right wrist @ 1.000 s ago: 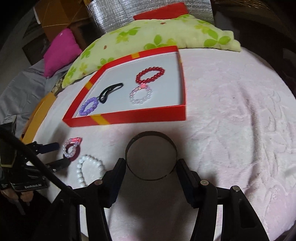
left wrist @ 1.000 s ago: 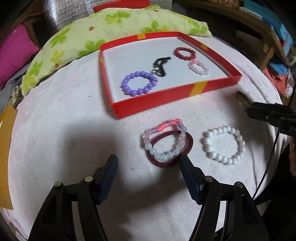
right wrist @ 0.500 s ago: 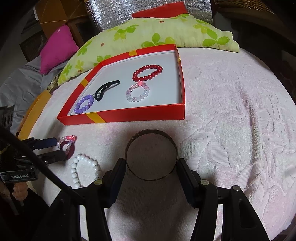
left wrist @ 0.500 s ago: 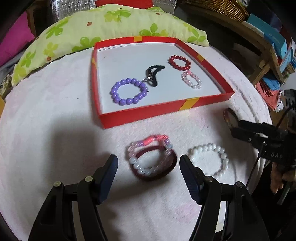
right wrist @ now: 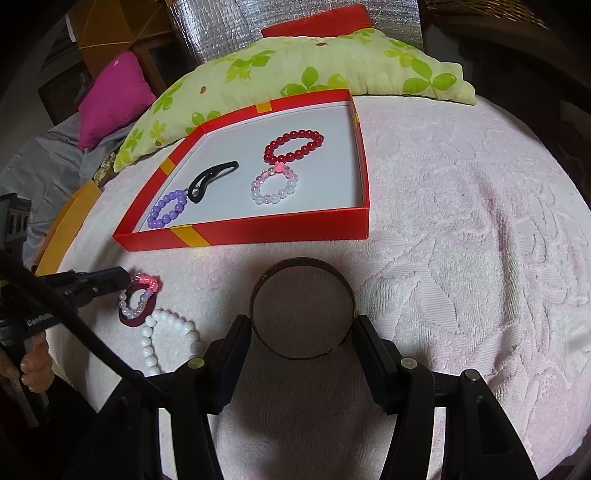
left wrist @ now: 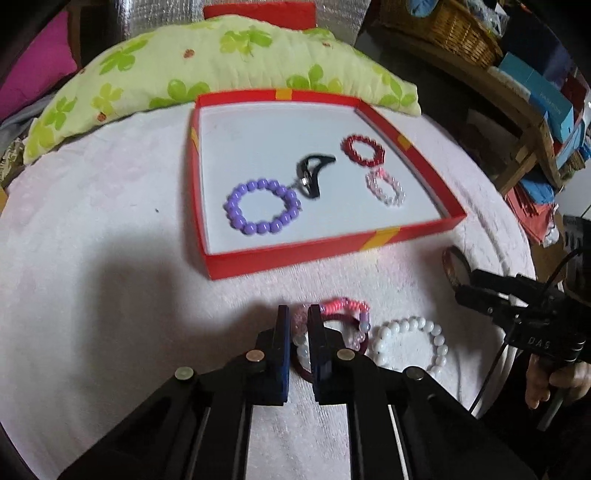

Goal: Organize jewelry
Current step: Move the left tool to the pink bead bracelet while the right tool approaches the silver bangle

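My left gripper (left wrist: 298, 314) is shut on the pink and clear bead bracelet (left wrist: 343, 307), which lies over a dark red hair band (left wrist: 306, 371) on the pink towel. It shows in the right wrist view (right wrist: 142, 291) too. A white bead bracelet (left wrist: 410, 345) lies to its right. My right gripper (right wrist: 301, 321) is open around a brown bangle (right wrist: 301, 308), fingers apart from it. The red tray (left wrist: 295, 254) holds a purple bracelet (left wrist: 262, 210), a black hair clip (left wrist: 312, 171), a red bracelet (left wrist: 364, 149) and a pale pink bracelet (left wrist: 386, 186).
A green flowered cushion (left wrist: 221, 70) lies behind the tray. A magenta pillow (right wrist: 110, 96) is at the far left. A wicker basket (left wrist: 439, 29) and blue boxes (left wrist: 546, 96) sit on a wooden shelf at the right. The round table edge drops off on all sides.
My left gripper moved forward and down and closed on the pink and clear bracelet. The right gripper stayed open around the bangle.
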A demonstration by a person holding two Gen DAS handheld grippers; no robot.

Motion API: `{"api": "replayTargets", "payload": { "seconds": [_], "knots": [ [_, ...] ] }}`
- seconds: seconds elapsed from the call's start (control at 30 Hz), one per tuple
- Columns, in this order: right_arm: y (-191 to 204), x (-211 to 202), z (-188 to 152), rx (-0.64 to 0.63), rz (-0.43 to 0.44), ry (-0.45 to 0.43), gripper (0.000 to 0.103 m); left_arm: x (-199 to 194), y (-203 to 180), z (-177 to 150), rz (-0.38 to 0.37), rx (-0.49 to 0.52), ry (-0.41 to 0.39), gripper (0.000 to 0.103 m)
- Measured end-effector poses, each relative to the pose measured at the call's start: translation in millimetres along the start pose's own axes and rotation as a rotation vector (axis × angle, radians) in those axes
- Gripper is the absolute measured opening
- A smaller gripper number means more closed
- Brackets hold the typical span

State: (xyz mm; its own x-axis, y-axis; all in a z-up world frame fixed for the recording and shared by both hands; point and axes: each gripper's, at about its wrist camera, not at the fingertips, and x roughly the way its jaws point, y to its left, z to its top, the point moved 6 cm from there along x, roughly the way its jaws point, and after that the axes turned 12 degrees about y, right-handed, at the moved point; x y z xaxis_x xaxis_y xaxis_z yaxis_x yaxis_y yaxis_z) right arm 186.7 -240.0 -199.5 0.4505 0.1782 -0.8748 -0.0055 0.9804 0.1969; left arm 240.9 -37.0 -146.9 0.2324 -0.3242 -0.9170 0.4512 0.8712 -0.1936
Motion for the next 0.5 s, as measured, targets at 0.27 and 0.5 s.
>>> {"api": "replayTargets", "payload": {
  "seconds": [0.27,0.5],
  "knots": [
    [0.0,0.1,0.7,-0.001,-0.002,0.001,0.060,-6.9,-5.7,0.2,-0.005,0.039,-0.020,0.009],
    [0.1,0.8,0.5,-0.005,-0.008,0.002,0.060,-2.0,-17.8,2.3,0.022,0.057,-0.017,0.057]
  ]
}}
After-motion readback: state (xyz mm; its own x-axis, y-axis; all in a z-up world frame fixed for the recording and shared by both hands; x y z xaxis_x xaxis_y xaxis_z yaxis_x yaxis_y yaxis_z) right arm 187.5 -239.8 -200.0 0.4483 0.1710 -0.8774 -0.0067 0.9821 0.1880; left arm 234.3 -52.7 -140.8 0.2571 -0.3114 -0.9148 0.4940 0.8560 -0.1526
